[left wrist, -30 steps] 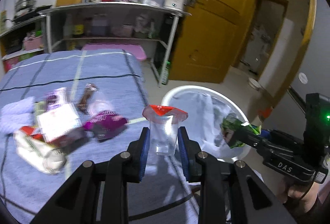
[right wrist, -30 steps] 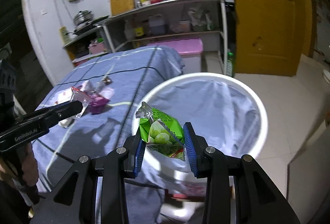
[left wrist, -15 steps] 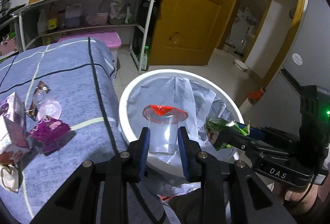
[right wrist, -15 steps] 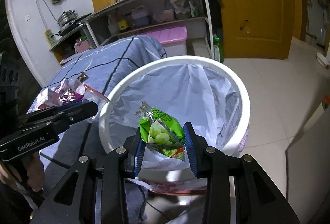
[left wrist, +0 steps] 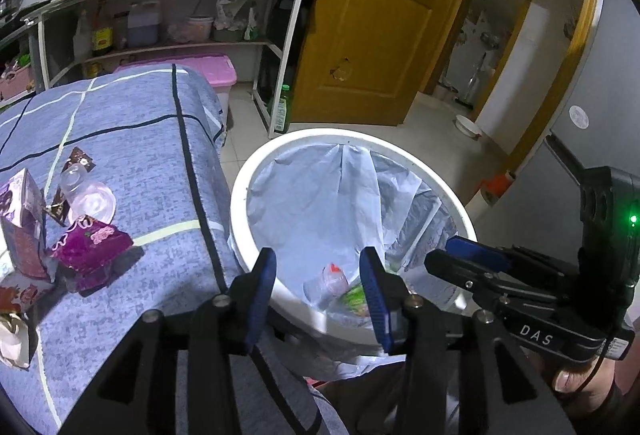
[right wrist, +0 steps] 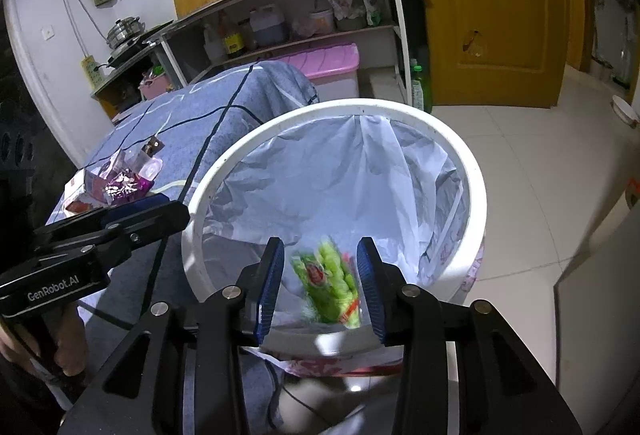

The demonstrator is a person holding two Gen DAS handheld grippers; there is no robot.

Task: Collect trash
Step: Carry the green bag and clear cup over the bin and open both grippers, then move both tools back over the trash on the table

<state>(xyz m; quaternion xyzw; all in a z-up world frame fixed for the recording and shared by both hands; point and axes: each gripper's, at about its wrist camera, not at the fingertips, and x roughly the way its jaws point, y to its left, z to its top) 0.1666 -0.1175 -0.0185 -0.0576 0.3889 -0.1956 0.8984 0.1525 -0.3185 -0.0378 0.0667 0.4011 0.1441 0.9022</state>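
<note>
A: Left tongs [left wrist: 318,289] were over the near rim of the white bin [left wrist: 256,171], jaws opening, nothing pressed between the pads. The clear cup [left wrist: 330,281] with its red lid lay down in the liner.

B: And the right tongs [right wrist: 320,285]?

A: Also over the near rim, jaws opening. The green snack packet [right wrist: 330,285] showed blurred between the pads, apparently loose and dropping; no pad pressed it in that view. In the left view it lay in the liner beside the cup.

B: So two pieces binned. What was left?

A: Plenty, by my reading. On the blue checked bedspread [left wrist: 132,123], toward its left edge, sat a purple wrapper [left wrist: 92,243], a purple carton [left wrist: 22,219], a clear plastic lid [left wrist: 94,201], a brown wrapper [left wrist: 80,159] and some paper [left wrist: 12,343] at the near left edge. All well apart from the bin.

B: Stage?

A: Early to middle, I judged: drop-off step nearly done, both tools free to go back for the pile.
</note>
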